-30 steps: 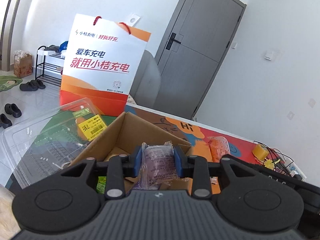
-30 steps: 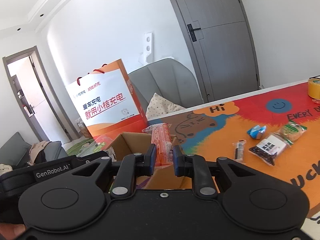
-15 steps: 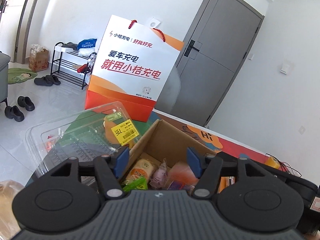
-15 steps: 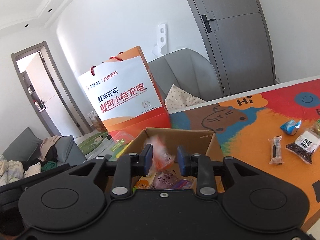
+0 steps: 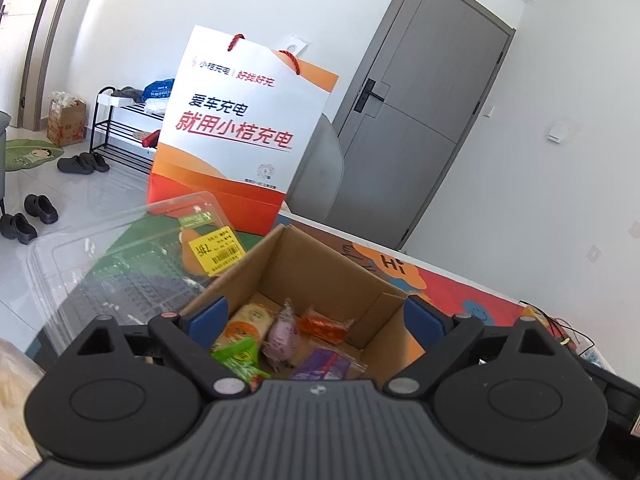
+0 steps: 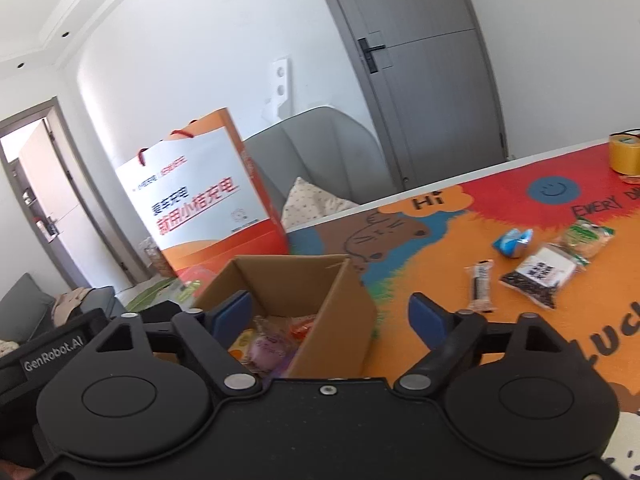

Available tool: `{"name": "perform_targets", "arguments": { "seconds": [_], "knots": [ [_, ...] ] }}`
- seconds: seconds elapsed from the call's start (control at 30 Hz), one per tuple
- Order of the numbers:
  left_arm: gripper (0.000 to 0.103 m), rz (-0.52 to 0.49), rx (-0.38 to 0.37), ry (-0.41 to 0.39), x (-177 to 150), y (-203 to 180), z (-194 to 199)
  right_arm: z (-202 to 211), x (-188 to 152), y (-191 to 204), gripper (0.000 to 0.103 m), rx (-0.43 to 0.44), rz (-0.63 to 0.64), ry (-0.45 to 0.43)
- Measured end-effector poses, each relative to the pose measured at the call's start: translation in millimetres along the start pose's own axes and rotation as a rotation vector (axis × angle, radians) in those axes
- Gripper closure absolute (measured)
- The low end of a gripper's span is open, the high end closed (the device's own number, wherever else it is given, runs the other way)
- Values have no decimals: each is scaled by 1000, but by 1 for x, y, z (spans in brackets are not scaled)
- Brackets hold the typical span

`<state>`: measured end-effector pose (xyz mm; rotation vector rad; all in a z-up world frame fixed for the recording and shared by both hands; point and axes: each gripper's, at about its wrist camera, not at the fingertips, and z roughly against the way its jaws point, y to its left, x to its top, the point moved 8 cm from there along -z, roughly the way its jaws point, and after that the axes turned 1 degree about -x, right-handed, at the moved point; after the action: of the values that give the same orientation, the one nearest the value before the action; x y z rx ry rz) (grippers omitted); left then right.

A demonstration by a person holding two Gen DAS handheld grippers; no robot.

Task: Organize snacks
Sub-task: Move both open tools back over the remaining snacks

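Both claws hang over the cardboard box [image 5: 320, 276] at the bench's [image 6: 420, 280] edge. Left claw [image 5: 316, 316] and right claw [image 6: 332, 312] have just been opening; jaws now spread wide, nothing between them. Purple pack [image 5: 282, 334] and orange pack [image 5: 322, 326] lie loose in the box w/ a green pack [image 5: 238, 358] and a round cracker pack [image 5: 248, 320].

Still out on the bench, well apart from the box: thin bar [image 6: 479, 287], dark seed bag [image 6: 538, 274], blue wrapper [image 6: 513, 242], green-label bag [image 6: 586, 236].

Handling, my guess: all light, soft film packs, crinkly and a bit slippery; contents prob. crush easily. Pinch the bar across its middle, the seed bag by a sealed end or its flat body, gentle squeeze. Nothing here looks heavy.
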<state>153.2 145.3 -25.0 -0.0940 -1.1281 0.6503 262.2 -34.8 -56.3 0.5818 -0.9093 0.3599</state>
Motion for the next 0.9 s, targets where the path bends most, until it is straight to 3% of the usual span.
{"name": "perform_targets", "arguments": {
  "seconds": [0.23,0.4,0.9],
  "knots": [
    [6,-71,-11,24,-12,-28,-5,12,-3,-31,0,-46,-35,-9],
    [6,-118,-48,82,-22,-51,-10,23,-4,-53,0,-80,-55,-19],
    [6,-190,-98,115,-39,-102,-23,56,2,-124,0,-179,-139,-60]
  ]
}}
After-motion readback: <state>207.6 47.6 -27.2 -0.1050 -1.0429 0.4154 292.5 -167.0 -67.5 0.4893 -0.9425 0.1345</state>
